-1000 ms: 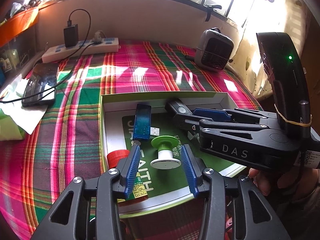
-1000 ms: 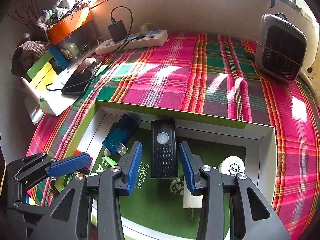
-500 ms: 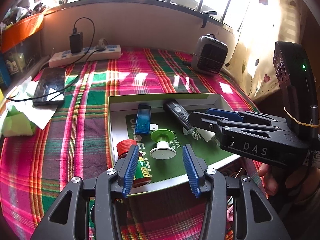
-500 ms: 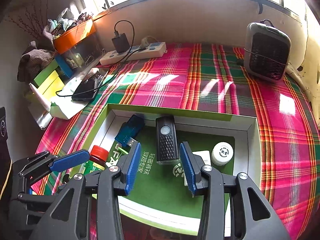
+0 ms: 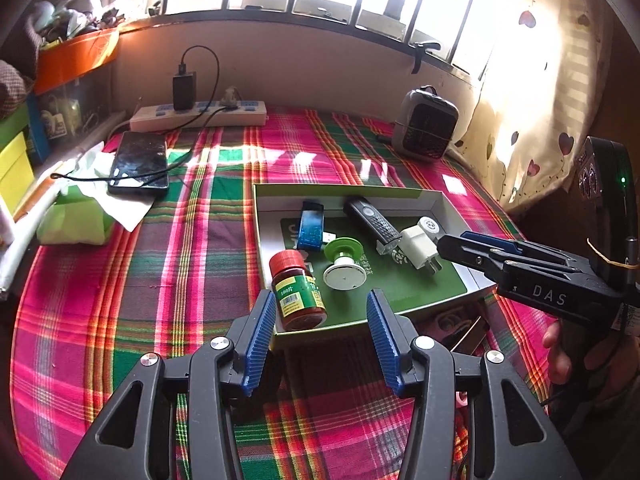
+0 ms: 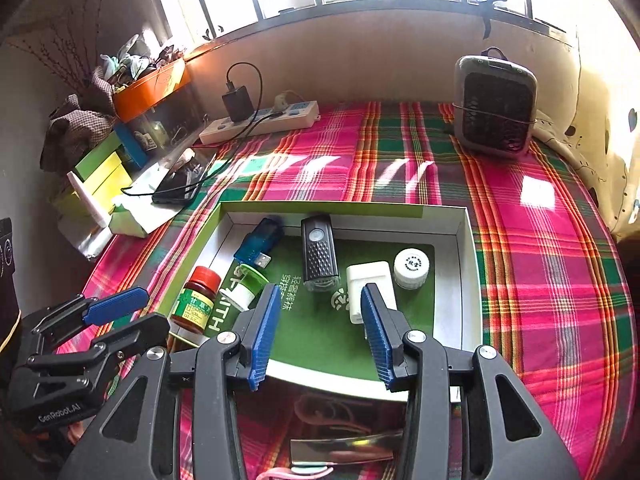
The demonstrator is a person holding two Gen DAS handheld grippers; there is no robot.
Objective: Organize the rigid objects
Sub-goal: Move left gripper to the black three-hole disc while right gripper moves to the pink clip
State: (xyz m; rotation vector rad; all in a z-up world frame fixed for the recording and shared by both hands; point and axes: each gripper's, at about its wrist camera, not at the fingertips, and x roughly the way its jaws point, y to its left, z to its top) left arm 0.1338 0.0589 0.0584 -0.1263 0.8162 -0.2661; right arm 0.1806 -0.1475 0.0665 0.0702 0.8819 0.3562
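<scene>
From the left wrist, the left tongs [image 5: 322,332] are open with nothing between them, and they have just been opening wider. They hang over the near edge of the box [image 5: 336,192]. The box sits on a checked cloth [image 5: 160,280]. Inside lie a red-capped bottle [image 5: 298,292], a green spool [image 5: 344,262], a blue USB stick [image 5: 311,230], a black light [image 5: 372,224] and a white plug [image 5: 418,246]. The right tongs [image 5: 456,242] reach in from the right.

From the right wrist, the right tongs [image 6: 318,328] are open and empty, above the near part of the box [image 6: 464,248]. A small white jar [image 6: 411,267] stands just beside the white plug [image 6: 370,280].
</scene>
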